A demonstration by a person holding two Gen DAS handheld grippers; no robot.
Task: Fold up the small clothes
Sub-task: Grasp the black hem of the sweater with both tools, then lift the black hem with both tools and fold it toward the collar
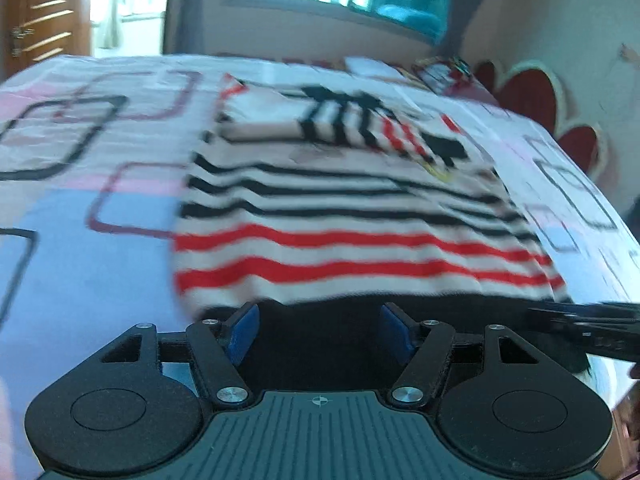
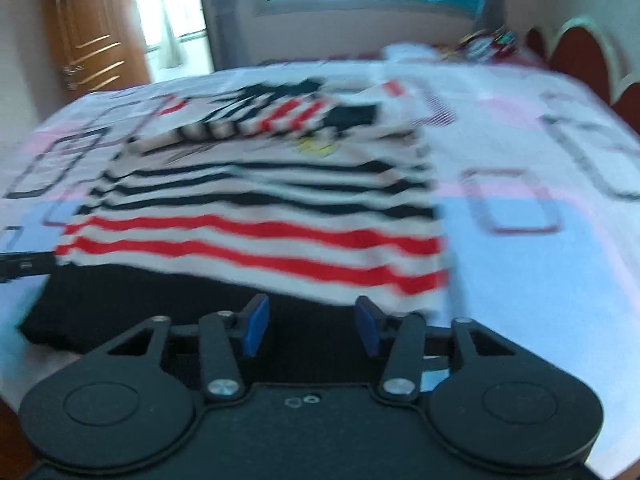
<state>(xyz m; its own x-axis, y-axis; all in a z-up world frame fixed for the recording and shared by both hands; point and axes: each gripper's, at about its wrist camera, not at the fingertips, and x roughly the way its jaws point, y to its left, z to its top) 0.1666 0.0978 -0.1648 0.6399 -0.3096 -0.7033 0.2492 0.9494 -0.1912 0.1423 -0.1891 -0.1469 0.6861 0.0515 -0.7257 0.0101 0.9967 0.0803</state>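
Observation:
A small striped sweater (image 1: 340, 216) with black and red stripes and a black hem lies flat on the bed, sleeves folded across its chest. It also shows in the right wrist view (image 2: 260, 208). My left gripper (image 1: 318, 332) is open, its blue pads either side of the black hem near the sweater's left corner. My right gripper (image 2: 312, 328) is open over the black hem near the right corner. The right gripper's side shows at the edge of the left wrist view (image 1: 592, 328). Both views are blurred.
The bed sheet (image 1: 80, 216) is white, pink and lilac with rectangle outlines. A red and white headboard (image 1: 532, 100) stands at the right. Some coloured items (image 2: 484, 44) lie at the bed's far corner. A wooden door (image 2: 92, 40) and window are beyond.

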